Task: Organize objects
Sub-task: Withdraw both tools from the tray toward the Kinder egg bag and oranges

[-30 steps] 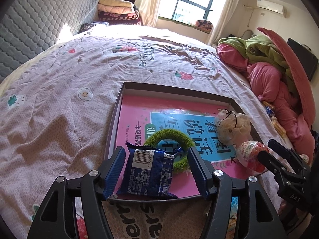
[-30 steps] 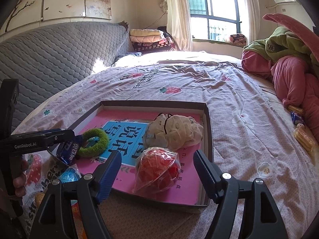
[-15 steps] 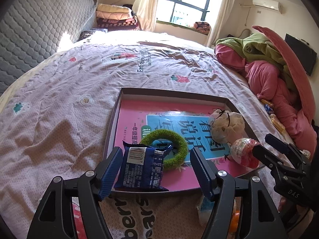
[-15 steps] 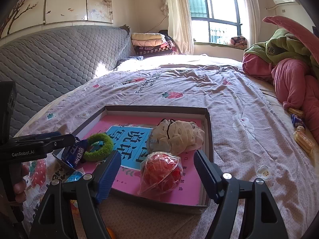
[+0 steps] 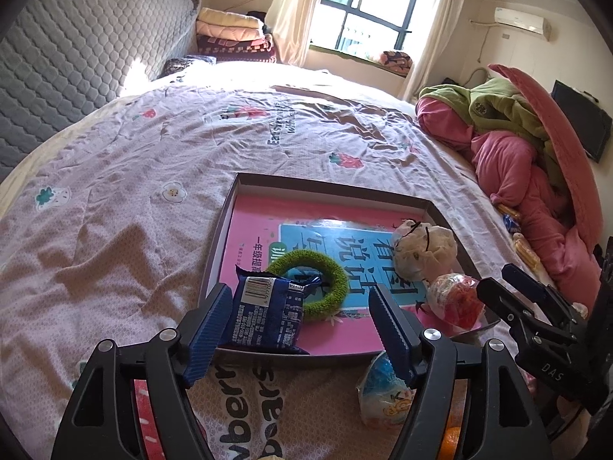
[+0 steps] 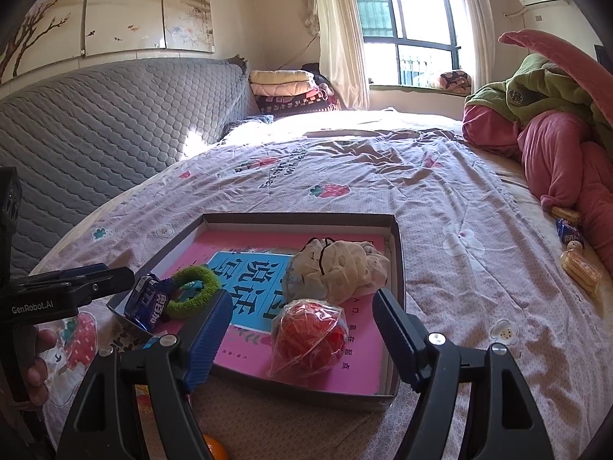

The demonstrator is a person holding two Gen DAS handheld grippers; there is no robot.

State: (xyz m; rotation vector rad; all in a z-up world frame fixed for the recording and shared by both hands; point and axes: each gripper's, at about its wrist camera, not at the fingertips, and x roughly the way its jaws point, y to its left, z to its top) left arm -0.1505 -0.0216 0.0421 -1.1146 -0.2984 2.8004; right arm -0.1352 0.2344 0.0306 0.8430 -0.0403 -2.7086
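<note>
Blue snack packet [image 5: 264, 316] lies apparently untouched between left gripper's [image 5: 299, 329] opening jaws.

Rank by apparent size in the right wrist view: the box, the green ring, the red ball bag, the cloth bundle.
1. box
2. cloth bundle
3. red ball bag, nearer the camera, so unsure against the bundle
4. green ring

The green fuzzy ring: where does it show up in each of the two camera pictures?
Left wrist view: the green fuzzy ring lies low in the middle, partly under the blue snack packet.
Right wrist view: it lies low on the left, beside that packet.
Shared landmark: the shallow box, which holds both.
</note>
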